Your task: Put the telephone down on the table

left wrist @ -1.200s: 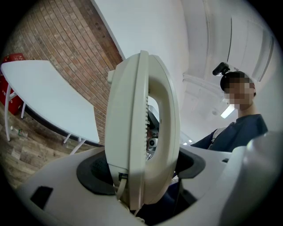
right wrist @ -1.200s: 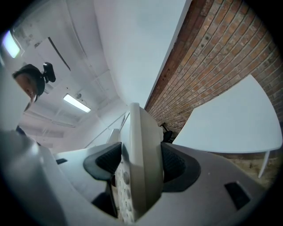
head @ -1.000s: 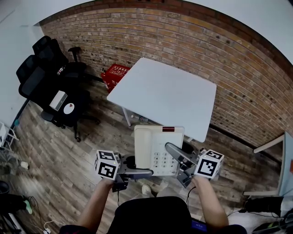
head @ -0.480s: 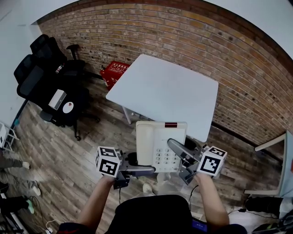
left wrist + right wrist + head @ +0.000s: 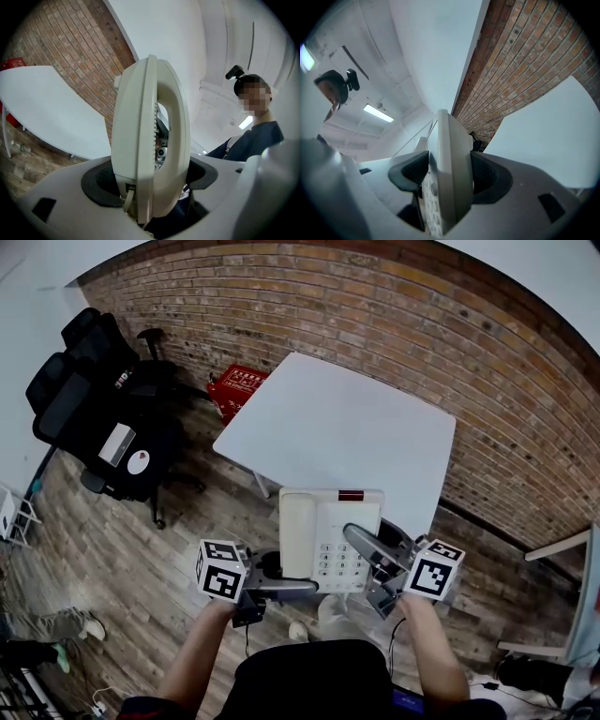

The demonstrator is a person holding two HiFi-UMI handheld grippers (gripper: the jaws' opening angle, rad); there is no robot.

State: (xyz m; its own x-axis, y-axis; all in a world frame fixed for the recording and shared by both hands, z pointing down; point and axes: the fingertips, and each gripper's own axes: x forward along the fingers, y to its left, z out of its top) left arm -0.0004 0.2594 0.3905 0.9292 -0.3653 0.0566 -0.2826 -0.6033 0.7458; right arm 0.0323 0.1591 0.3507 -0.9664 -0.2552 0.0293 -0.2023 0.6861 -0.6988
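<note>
A cream desk telephone (image 5: 330, 538), handset on its cradle and keypad up, hangs level in the air at the near edge of the white table (image 5: 337, 427). My left gripper (image 5: 281, 587) is shut on its left side and my right gripper (image 5: 367, 563) on its right side. In the left gripper view the telephone (image 5: 150, 140) stands edge-on between the black pads (image 5: 101, 180), with the table (image 5: 42, 108) beyond. In the right gripper view its body (image 5: 451, 183) is clamped between both pads (image 5: 487, 176), the table (image 5: 548, 140) ahead.
A brick wall (image 5: 394, 324) runs behind the table. Black office chairs (image 5: 94, 399) and a red basket (image 5: 234, 390) stand at the left. Another white tabletop edge (image 5: 583, 587) shows at the right. A bottle (image 5: 21, 148) lies on the wooden floor under the table.
Both grippers have carried the telephone forward toward the table's near edge. The grip on it is unchanged.
</note>
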